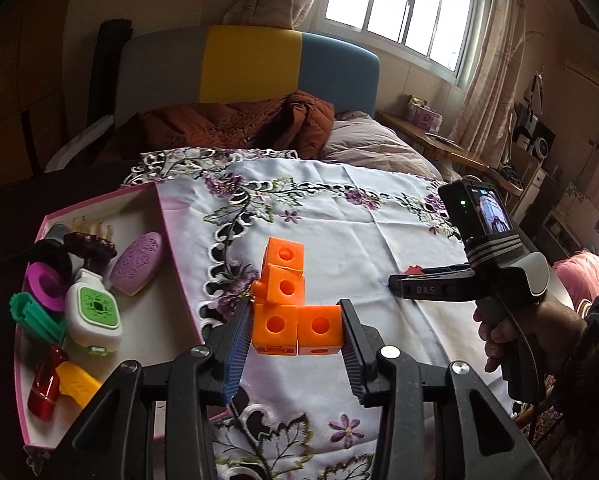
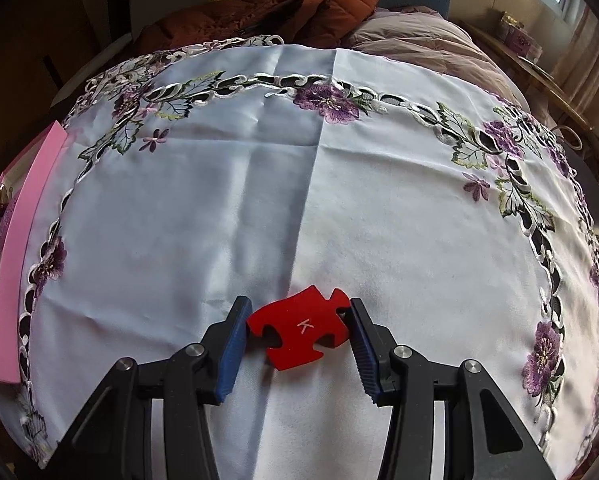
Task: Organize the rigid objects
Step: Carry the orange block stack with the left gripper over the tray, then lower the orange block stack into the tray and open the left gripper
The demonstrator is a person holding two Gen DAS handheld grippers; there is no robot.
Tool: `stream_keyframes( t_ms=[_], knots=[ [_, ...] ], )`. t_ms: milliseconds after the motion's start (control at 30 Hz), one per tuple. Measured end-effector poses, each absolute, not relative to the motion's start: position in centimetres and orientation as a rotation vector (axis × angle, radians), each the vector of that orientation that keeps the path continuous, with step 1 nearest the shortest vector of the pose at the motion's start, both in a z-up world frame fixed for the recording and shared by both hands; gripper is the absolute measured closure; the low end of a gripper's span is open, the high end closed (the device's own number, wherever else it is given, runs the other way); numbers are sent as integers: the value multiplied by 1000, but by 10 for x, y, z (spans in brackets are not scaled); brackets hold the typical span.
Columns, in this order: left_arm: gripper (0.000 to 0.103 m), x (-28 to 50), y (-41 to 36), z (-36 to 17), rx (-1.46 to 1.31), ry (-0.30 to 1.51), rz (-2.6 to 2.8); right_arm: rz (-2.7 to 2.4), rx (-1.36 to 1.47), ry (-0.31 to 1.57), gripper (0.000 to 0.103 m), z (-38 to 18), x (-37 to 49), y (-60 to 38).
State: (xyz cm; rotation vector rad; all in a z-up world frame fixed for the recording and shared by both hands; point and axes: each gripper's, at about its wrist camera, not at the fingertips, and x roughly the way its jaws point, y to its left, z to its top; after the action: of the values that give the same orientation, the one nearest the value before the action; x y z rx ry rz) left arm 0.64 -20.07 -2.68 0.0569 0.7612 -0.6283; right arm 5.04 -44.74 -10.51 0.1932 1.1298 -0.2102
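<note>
Four orange cubes (image 1: 289, 300), snapped into one cluster with a round hole in each face, sit clamped between the left gripper (image 1: 297, 334) pads, held above the embroidered white cloth (image 1: 339, 216). Two cubes form the bottom row and two stack crookedly on the left one. The right gripper (image 2: 299, 330) closes on a flat red puzzle piece (image 2: 299, 328) marked with a white K, resting on the cloth. A pink tray (image 1: 171, 240) at the left holds assorted trinkets
</note>
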Motion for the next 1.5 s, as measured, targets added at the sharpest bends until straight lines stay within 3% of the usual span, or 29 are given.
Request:
stream_keyframes(
  t_ms=[300,833,1500],
  knots=[
    [61,10,-166,-31,10,790,-590,-210,170,1131,54,-105,52,-446],
    [61,20,7,-35,-237,831,-265,-210,149,1134,54,-104,53,-444],
    [61,31,-90,-48,-149,922,-560,-211,151,1134,54,-104,52,-444]
  ],
)
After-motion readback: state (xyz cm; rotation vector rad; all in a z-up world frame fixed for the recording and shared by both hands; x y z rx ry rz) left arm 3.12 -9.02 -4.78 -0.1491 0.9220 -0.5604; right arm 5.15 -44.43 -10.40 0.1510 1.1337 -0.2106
